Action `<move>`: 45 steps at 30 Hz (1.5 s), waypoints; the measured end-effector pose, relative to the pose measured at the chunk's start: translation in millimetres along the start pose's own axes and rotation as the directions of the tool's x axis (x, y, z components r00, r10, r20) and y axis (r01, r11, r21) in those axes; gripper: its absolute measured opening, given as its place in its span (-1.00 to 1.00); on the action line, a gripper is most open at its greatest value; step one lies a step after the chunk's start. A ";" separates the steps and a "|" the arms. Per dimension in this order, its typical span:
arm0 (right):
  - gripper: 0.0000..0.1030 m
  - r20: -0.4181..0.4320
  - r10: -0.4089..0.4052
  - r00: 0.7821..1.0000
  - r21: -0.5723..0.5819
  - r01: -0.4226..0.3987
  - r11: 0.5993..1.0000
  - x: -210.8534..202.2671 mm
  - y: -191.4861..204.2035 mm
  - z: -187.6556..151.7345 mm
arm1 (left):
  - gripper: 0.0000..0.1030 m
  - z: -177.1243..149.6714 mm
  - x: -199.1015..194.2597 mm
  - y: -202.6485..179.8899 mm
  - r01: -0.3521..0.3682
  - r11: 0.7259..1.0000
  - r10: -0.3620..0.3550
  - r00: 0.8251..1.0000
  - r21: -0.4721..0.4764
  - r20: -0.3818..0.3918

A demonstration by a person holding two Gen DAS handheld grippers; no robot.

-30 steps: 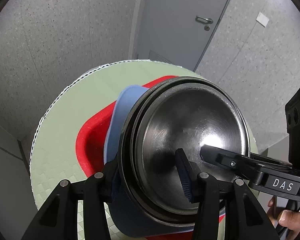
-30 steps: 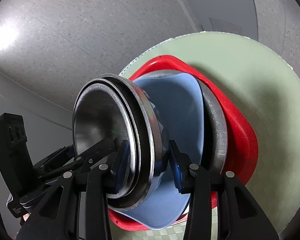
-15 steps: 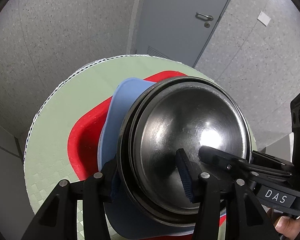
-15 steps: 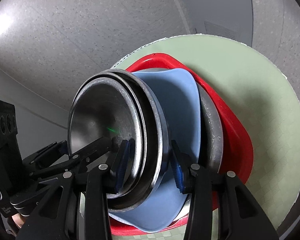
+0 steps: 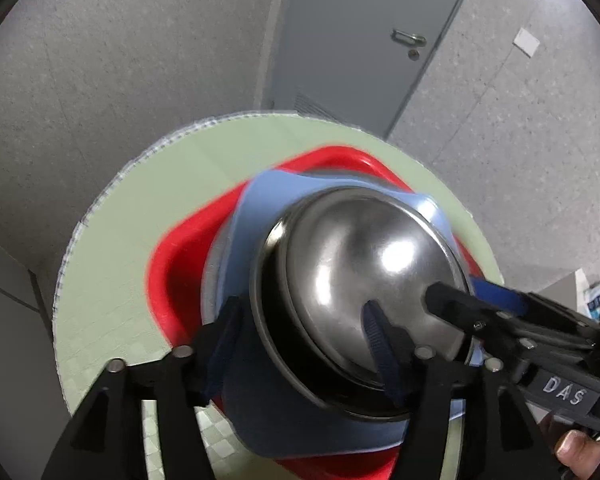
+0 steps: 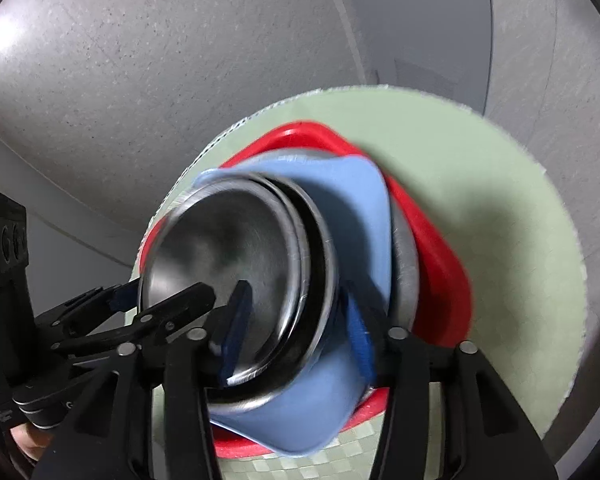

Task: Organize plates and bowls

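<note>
Black tongs point(image 5: 300, 332) with blue pads point(image 6: 236, 320), silver screws, "DAS" lettering.

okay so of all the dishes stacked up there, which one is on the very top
The small steel bowl, nested innermost. It sits inside larger steel bowls, then the blue dish and the red dish underneath. Both the left claw and right claw straddle its rim.

You have a round pale green table point(image 5: 132, 240) with a checked surface underneath, speckled grey floor point(image 5: 120, 60) around it, a grey door point(image 5: 364, 40) with metal handle point(image 5: 409, 36) beyond its far edge.
</note>
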State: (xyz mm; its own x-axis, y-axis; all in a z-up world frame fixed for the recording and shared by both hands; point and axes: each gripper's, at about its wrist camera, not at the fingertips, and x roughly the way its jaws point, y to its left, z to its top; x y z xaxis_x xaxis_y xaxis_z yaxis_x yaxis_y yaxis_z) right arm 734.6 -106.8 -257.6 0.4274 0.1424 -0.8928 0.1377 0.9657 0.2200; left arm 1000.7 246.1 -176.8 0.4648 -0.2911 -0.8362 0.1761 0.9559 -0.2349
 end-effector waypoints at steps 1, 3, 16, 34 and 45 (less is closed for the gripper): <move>0.18 0.016 -0.002 1.000 0.000 0.002 1.000 -4.9 -0.1 0.7 | 0.30 0.8 -3.1 0.6 0.000 1.000 0.000 1.000 0.005 0.005; 0.20 0.025 0.000 1.000 0.007 -0.001 1.000 -10.1 -0.6 0.1 | 0.43 0.3 -7.3 1.8 -0.011 1.000 0.011 1.000 0.010 0.011; 0.37 0.119 -0.033 0.992 0.042 0.029 0.999 -50.3 16.1 -34.8 | 0.76 -49.3 -70.8 -2.1 -0.093 0.993 0.081 0.984 0.072 0.156; 0.69 0.341 -0.103 0.935 -0.062 0.132 0.989 -189.4 25.2 -149.3 | 0.99 -214.2 -230.4 -100.7 -0.235 0.970 0.179 0.872 0.069 0.455; 0.88 0.399 -0.056 0.915 -0.173 0.135 0.976 -279.2 -8.3 -249.9 | 0.99 -362.2 -299.2 -191.8 -0.241 0.970 0.220 0.849 -0.018 0.480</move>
State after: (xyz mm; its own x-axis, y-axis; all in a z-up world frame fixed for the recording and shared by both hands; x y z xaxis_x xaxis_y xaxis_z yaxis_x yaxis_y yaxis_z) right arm 390.9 -100.4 -108.4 0.7403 -0.0103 -0.6722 0.0376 0.9989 0.0262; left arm 513.6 163.6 -61.1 0.8498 -0.0550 -0.5242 0.0431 0.9985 -0.0349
